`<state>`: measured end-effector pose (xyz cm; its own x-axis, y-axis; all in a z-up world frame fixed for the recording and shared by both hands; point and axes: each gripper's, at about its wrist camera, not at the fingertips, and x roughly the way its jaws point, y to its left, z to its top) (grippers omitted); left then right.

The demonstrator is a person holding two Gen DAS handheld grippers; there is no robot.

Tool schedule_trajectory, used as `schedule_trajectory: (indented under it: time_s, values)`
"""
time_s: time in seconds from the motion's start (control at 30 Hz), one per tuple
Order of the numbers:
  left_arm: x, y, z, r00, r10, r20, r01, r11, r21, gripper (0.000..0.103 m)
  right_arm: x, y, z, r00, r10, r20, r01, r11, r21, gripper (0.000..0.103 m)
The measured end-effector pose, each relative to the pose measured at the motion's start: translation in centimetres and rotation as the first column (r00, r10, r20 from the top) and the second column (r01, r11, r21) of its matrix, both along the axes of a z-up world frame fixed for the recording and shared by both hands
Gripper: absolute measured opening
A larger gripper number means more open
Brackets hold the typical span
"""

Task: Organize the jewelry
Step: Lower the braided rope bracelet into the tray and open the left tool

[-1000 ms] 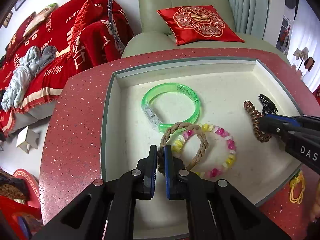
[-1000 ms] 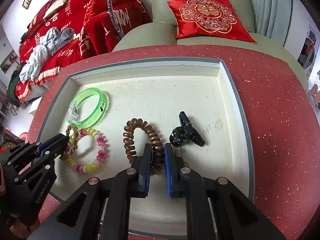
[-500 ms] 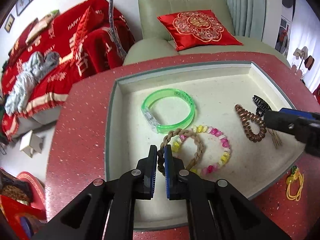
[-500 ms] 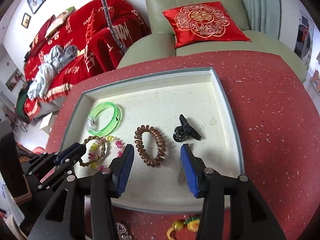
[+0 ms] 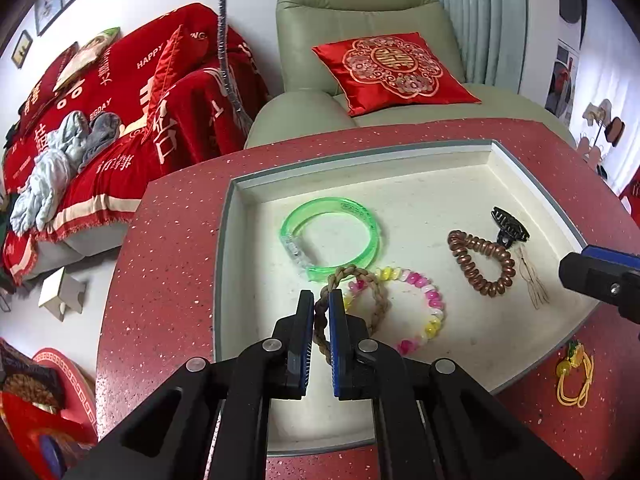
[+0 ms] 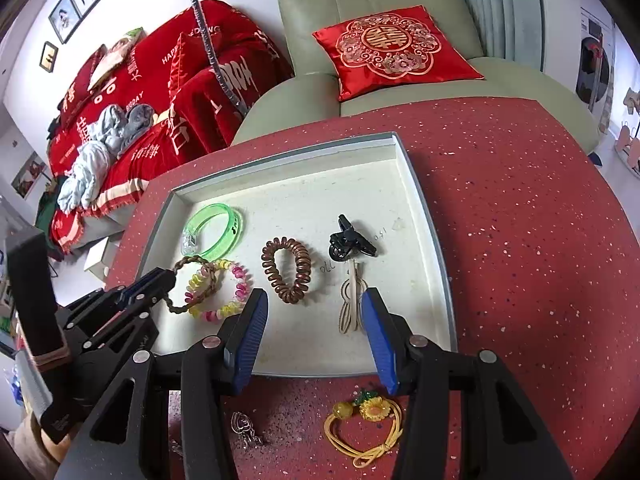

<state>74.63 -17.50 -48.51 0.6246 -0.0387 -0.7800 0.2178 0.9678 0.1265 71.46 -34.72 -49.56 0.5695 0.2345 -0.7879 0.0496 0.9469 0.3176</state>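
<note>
A cream tray (image 5: 400, 184) sits on the red speckled table (image 6: 520, 220). My left gripper (image 5: 321, 300) is shut on a braided brown bracelet (image 5: 360, 276), which lies over a pink and yellow bead bracelet (image 5: 424, 292). In the tray also lie a green bangle (image 5: 332, 236), a brown spiral hair tie (image 6: 286, 270), a black claw clip (image 6: 350, 240) and a thin beige hair clip (image 6: 350, 304). My right gripper (image 6: 316, 300) is open and empty above the tray's near edge. The left gripper also shows in the right wrist view (image 6: 160, 280).
On the table in front of the tray lie a yellow cord with a sunflower charm (image 6: 368, 424) and a small silver clasp (image 6: 242, 428). A green armchair (image 5: 360, 40) with a red cushion (image 5: 396, 68) stands behind. A red-covered sofa (image 5: 100, 120) is at the left.
My right gripper opened, let go of the brown spiral hair tie in the tray and drew back toward the near edge. My left gripper stayed shut on the braided bracelet and drew back slightly.
</note>
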Motion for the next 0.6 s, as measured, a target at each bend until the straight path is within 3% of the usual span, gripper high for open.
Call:
schedule_trajectory:
  time_s: [0.37,0.47,0.5,0.53,0.6]
  values:
    - [-0.1,0.1,0.1,1.000,0.016,-0.001,-0.016,1.000,-0.024,0.025,-1.5,-1.2,0.3,1.000,-0.012,0.005,0.012,1.000,0.010,0.053]
    - [-0.3,0.1,0.6,1.000,0.017,0.001,-0.017,0.999,-0.041,0.029,-1.9,-1.4,0.2,1.000,-0.015,0.005,0.015,1.000,0.017,0.063]
    - [-0.3,0.1,0.8,1.000,0.017,0.002,-0.017,0.999,-0.046,0.078,-2.1,-1.4,0.2,1.000,-0.015,0.008,0.014,1.000,0.020,0.066]
    - [-0.4,0.1,1.0,0.999,0.032,0.004,-0.032,0.999,-0.042,0.103,-2.3,-1.5,0.3,1.000,-0.015,0.013,0.015,1.000,0.020,0.066]
    - [-0.7,0.0,1.2,0.997,0.038,0.063,-0.036,0.999,-0.038,0.103,-2.7,-1.6,0.4,1.000,-0.018,0.020,0.018,1.000,0.016,0.067]
